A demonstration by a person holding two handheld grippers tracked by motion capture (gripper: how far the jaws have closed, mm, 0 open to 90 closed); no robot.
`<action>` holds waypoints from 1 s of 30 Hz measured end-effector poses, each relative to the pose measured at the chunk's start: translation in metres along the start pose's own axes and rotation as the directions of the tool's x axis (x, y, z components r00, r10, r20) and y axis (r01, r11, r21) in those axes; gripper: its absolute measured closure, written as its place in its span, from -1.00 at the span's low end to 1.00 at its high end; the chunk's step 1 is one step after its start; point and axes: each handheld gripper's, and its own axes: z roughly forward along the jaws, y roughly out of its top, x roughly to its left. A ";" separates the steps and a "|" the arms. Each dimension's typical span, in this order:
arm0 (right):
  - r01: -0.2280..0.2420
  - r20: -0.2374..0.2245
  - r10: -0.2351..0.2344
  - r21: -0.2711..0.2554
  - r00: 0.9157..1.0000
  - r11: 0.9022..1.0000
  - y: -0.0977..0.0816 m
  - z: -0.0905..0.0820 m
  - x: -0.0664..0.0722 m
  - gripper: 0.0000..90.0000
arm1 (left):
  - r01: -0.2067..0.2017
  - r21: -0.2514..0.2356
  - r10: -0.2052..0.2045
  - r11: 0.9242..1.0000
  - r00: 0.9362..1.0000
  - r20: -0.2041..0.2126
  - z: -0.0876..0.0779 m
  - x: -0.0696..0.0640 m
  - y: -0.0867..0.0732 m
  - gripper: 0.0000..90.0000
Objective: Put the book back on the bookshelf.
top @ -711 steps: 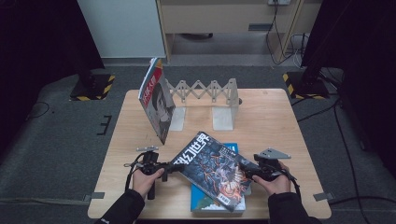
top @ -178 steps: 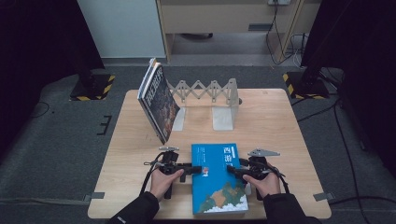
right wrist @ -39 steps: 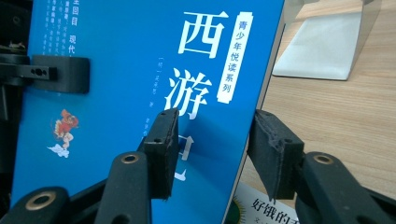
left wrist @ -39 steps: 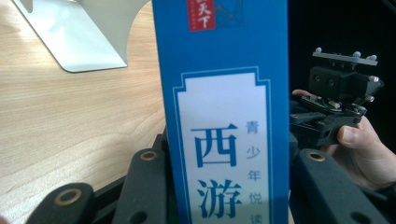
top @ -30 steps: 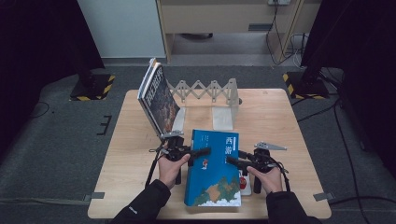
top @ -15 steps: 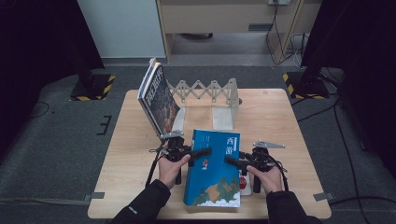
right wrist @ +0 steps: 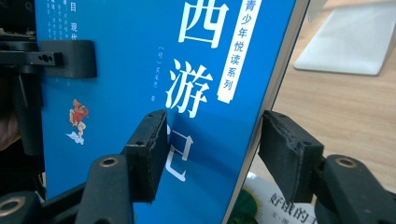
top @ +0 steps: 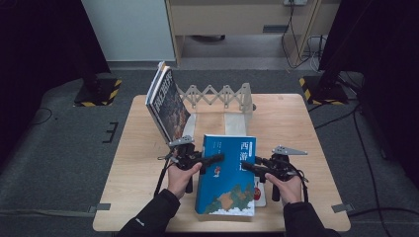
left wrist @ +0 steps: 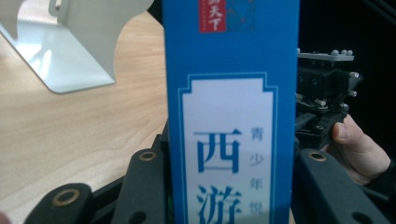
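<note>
A person stands at the near edge of the wooden table (top: 148, 163) with a gripper in each hand, and between them a blue book (top: 226, 174) is tipped up off the tabletop, its cover facing up and toward the person. The left gripper (top: 213, 159) clamps the book's left edge; in the left gripper view the spine (left wrist: 232, 116) sits tight between the two black jaws. The right gripper (top: 248, 167) reaches in at the book's right edge, and its jaws have just been closing. In the right gripper view one pad (right wrist: 152, 149) lies against the blue cover while the other pad (right wrist: 285, 149) stands just clear of the page edge, so the book is between them but not pinched. Under the blue book's right side lies another book with a white and green cover (right wrist: 275, 207). Farther back, a dark book (top: 168, 101) leans upright in a folding accordion-style book rack (top: 217, 96) with white bookend plates (top: 236, 123).
</note>
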 end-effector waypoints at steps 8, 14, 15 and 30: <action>-0.002 0.003 0.002 0.016 1.000 1.000 -0.002 0.001 0.000 -0.05 | 0.017 0.007 -0.017 1.000 1.000 0.004 0.006 0.000 -0.002 0.24; 0.020 -0.020 -0.020 0.041 1.000 0.999 -0.001 0.005 0.005 -0.04 | 0.034 0.035 -0.034 0.999 0.999 0.003 0.009 0.001 -0.006 0.28; 0.019 -0.020 -0.018 0.040 1.000 0.999 -0.002 0.005 0.005 -0.04 | 0.044 0.034 -0.044 0.998 0.999 0.002 0.009 0.001 -0.006 0.30; 0.035 -0.036 -0.034 0.040 0.999 0.999 0.000 0.003 0.004 -0.07 | 0.043 0.047 -0.042 0.998 0.999 -0.014 0.007 -0.006 -0.002 0.34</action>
